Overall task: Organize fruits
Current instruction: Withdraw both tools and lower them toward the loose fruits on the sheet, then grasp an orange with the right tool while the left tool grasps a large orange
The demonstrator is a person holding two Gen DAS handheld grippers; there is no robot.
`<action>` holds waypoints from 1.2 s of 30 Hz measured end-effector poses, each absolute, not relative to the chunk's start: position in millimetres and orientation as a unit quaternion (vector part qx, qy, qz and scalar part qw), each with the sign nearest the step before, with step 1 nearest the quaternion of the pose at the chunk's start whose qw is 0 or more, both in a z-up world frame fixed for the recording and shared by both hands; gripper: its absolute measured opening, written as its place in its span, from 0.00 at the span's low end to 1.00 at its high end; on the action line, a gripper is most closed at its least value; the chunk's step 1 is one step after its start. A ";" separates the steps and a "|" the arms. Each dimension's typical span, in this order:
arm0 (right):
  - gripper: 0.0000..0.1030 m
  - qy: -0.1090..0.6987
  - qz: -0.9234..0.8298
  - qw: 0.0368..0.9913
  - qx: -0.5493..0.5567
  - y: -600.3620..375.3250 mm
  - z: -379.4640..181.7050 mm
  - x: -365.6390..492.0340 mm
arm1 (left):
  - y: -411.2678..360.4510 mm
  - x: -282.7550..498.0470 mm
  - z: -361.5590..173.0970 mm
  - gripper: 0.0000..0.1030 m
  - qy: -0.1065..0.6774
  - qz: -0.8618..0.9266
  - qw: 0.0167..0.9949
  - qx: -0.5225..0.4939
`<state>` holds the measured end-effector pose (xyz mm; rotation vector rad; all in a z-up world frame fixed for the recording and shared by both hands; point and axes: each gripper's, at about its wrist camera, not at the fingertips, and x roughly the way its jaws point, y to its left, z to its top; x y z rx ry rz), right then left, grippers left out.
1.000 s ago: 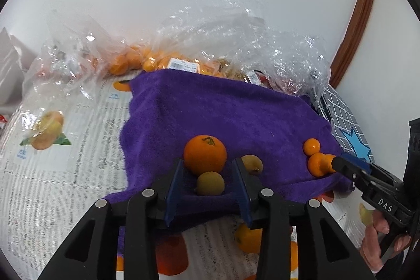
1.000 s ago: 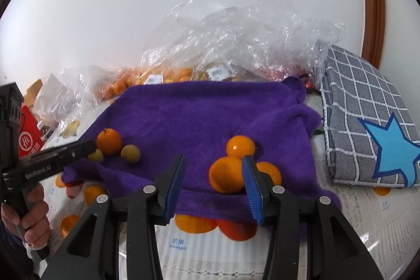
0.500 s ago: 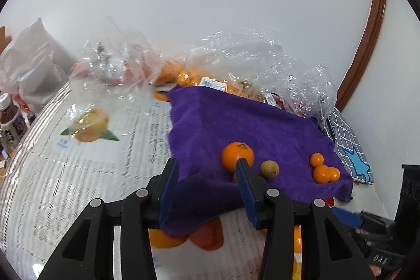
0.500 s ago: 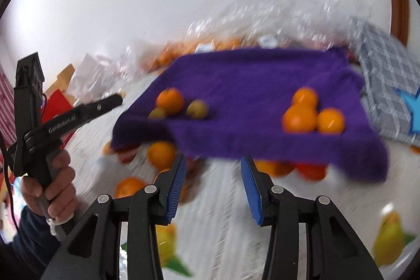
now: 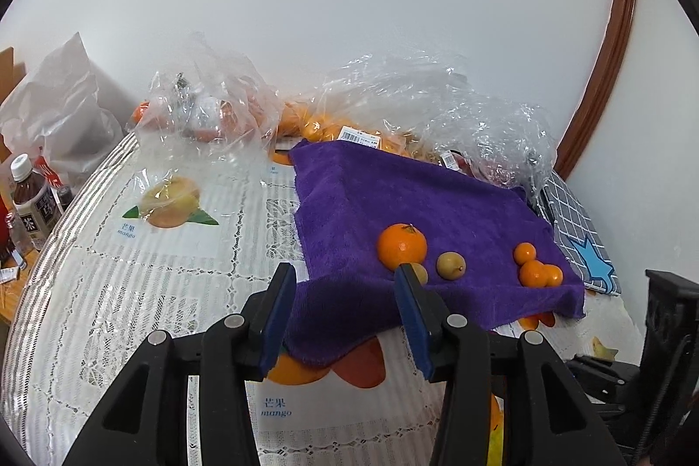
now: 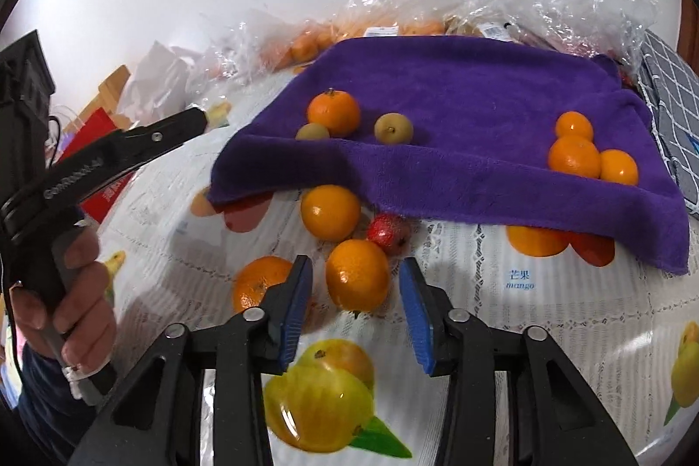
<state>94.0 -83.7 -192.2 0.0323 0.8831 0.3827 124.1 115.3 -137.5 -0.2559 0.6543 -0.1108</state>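
Right wrist view, right gripper (image 6: 354,287) fingers parted and just closing, orange (image 6: 357,275) framed between them untouched, left gripper (image 5: 340,306) fingers parted over purple towel (image 5: 419,204) edge.

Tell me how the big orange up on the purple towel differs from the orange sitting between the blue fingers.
1. The big orange rests on the purple towel; the near orange lies on the white tablecloth.
2. The big orange touches a small greenish fruit; the near orange has blue fingers on either side, not yet pressing it.
3. The big orange shows its stem on top; the near one does not.

Both are round and orange.
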 end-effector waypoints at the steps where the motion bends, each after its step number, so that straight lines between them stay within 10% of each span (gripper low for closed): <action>1: 0.31 0.431 0.186 0.883 0.017 -83.8 -194.2 96.2 | 115.3 124.4 -137.5 0.43 0.321 -0.055 0.937 -0.125; 36: 0.31 0.386 0.060 0.920 -0.018 -173.8 -191.5 78.5 | 72.6 119.7 -150.3 0.43 0.356 -0.147 0.920 -0.067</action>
